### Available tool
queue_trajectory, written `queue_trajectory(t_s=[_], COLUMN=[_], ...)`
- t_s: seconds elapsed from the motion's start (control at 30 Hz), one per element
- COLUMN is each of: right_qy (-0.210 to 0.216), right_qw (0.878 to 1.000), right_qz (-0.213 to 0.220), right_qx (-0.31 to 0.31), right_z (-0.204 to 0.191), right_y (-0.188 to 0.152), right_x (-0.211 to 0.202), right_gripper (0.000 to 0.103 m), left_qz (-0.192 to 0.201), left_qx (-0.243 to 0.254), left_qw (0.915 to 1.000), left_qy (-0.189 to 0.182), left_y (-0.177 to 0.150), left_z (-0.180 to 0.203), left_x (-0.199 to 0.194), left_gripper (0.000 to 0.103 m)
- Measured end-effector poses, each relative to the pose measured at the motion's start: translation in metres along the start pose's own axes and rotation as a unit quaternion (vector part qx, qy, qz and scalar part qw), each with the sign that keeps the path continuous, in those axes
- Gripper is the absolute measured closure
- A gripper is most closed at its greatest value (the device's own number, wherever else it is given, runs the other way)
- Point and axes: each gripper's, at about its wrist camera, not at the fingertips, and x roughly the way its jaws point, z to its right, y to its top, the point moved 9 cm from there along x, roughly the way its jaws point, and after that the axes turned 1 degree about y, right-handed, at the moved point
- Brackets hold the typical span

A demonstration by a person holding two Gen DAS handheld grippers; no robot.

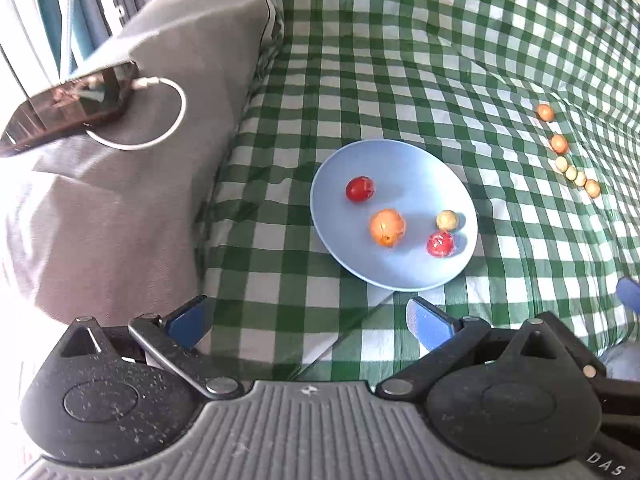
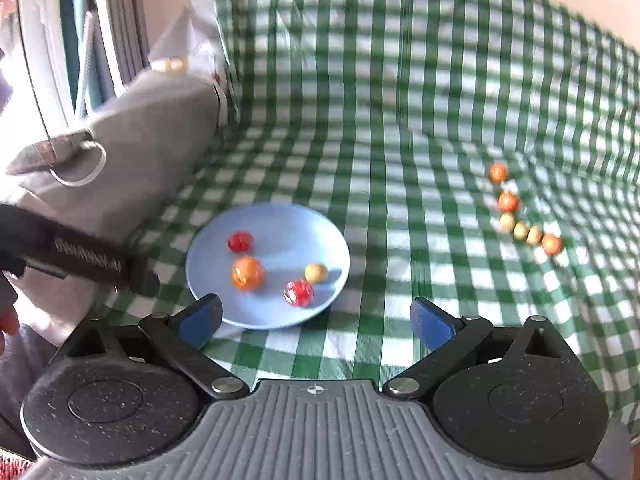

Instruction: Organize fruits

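Note:
A blue plate [image 1: 400, 160] lies on the green checked cloth and holds two red fruits [image 1: 359, 189] [image 1: 440, 244], an orange fruit [image 1: 387, 227] and a small pale yellow one [image 1: 447, 220]. The plate also shows in the right wrist view [image 2: 280, 220]. A row of several small orange and pale fruits [image 1: 570, 172] [image 2: 520, 230] lies on the cloth to the right of the plate. My left gripper [image 1: 308, 322] is open and empty, just short of the plate's near rim. My right gripper [image 2: 316, 320] is open and empty at the plate's near right rim.
A grey cushion [image 1: 120, 208] stands left of the plate, with a dark phone [image 1: 68, 108] and white cable [image 1: 168, 120] on it. The checked cloth [image 1: 440, 60] rises at the back. The left gripper's body [image 2: 80, 260] shows at the left of the right wrist view.

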Motion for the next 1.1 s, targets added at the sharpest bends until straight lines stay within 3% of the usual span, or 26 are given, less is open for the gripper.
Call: queue_trajectory(t_s=[0.47,1.1], right_qy=[0.003,0.002], right_qw=[0.999,0.999], right_qz=[0.032,0.031], right_qx=[0.007,0.014], right_z=[-0.004,0.002], right_y=[-0.009,-0.009], right_x=[-0.04,-0.039], right_gripper=[0.002,0.002], left_qz=[0.041,0.034], left_qx=[0.022,0.033], left_qw=[0.9989,0.9989], left_qy=[0.006,0.007], left_y=[-0.016,-0.017], left_z=[0.011,0.016], left_x=[-0.044,-0.044], left_gripper=[0.0,0.0])
